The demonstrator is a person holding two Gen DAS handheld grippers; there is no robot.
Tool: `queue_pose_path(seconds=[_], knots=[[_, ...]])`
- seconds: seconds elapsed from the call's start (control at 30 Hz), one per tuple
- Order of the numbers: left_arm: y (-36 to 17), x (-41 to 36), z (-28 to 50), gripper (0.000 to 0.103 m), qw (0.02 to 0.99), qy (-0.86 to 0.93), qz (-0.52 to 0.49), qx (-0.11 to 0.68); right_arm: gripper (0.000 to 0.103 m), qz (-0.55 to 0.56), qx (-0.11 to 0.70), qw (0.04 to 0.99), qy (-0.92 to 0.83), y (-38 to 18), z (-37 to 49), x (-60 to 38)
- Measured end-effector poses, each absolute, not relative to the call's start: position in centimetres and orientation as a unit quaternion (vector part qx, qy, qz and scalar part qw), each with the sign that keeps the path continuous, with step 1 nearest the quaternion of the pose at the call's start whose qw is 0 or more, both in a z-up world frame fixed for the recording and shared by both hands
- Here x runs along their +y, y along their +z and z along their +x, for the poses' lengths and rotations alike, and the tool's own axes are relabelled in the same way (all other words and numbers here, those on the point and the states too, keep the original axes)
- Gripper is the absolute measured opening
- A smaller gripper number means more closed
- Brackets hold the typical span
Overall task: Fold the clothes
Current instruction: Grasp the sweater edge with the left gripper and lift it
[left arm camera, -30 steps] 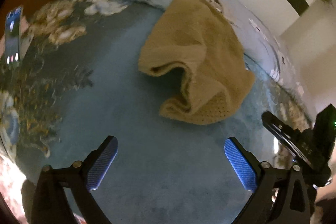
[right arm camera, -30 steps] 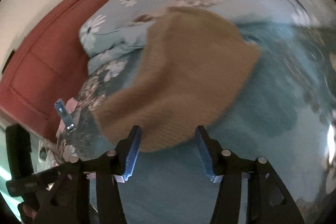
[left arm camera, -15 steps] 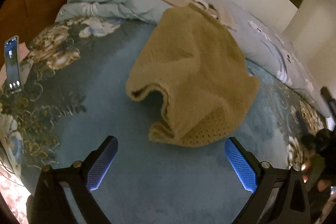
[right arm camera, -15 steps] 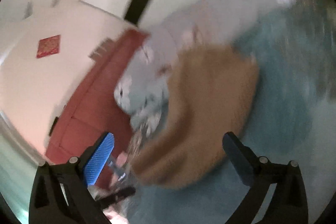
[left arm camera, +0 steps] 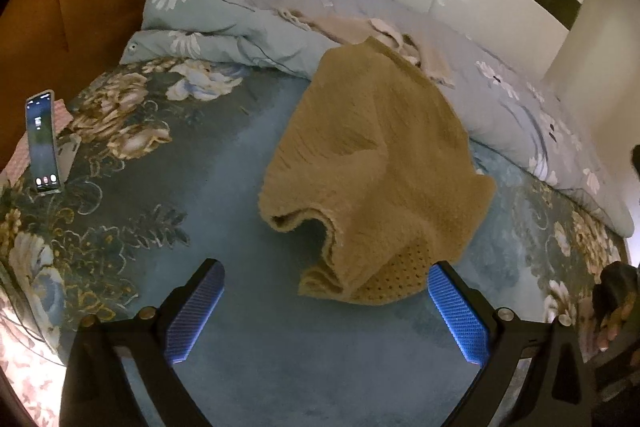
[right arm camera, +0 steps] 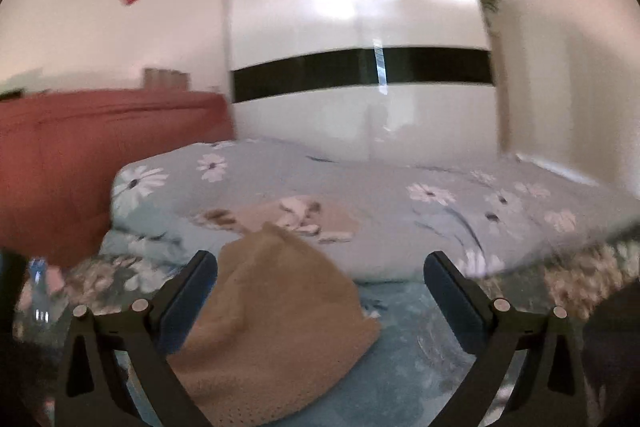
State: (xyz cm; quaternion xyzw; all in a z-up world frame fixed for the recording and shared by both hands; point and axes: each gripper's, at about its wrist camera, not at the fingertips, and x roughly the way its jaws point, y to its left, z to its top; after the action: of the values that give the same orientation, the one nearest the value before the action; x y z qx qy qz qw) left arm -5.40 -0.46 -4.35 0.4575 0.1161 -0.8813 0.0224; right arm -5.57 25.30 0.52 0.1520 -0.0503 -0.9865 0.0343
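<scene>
tan fuzzy knit sweater (left arm camera: 376, 179) dropped in a rumpled heap on blue floral bedspread (left arm camera: 224, 163). right gripper (right arm camera: 320, 299) now released, spread wide, lifted away. left gripper (left arm camera: 326, 311) wide, empty. needs regrasp.

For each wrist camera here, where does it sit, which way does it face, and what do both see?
Left wrist: on the left hand-held gripper, angled down at the tan knit sweater on the bed; open fingers show.
Right wrist: on the right hand-held gripper, low, facing the wardrobe; open fingers show.
Shared: sweater, floral quilt, phone.
</scene>
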Motion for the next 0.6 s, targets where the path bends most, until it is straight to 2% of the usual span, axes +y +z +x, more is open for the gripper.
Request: queue_pose_path(seconds=[0.23,0.43,0.6], knots=[[-4.9,0.3,-5.3,0.103,0.026,-0.880,0.466,0.088,0.103,0.196,-0.077,0.002,-0.978,-1.7,-7.0,26.6],[-6.6,2.5,-5.6,0.103,0.029,-0.877,0.479,0.029,0.103,0.270,-0.099,0.011,-0.958,-5.5,-8.7,28.4],[-9.0,3.2,-7.0,0.103,0.033,-0.863,0.504,0.019,0.103,0.327,-0.131,0.019,-0.936,-8.5,-9.8,29.9]])
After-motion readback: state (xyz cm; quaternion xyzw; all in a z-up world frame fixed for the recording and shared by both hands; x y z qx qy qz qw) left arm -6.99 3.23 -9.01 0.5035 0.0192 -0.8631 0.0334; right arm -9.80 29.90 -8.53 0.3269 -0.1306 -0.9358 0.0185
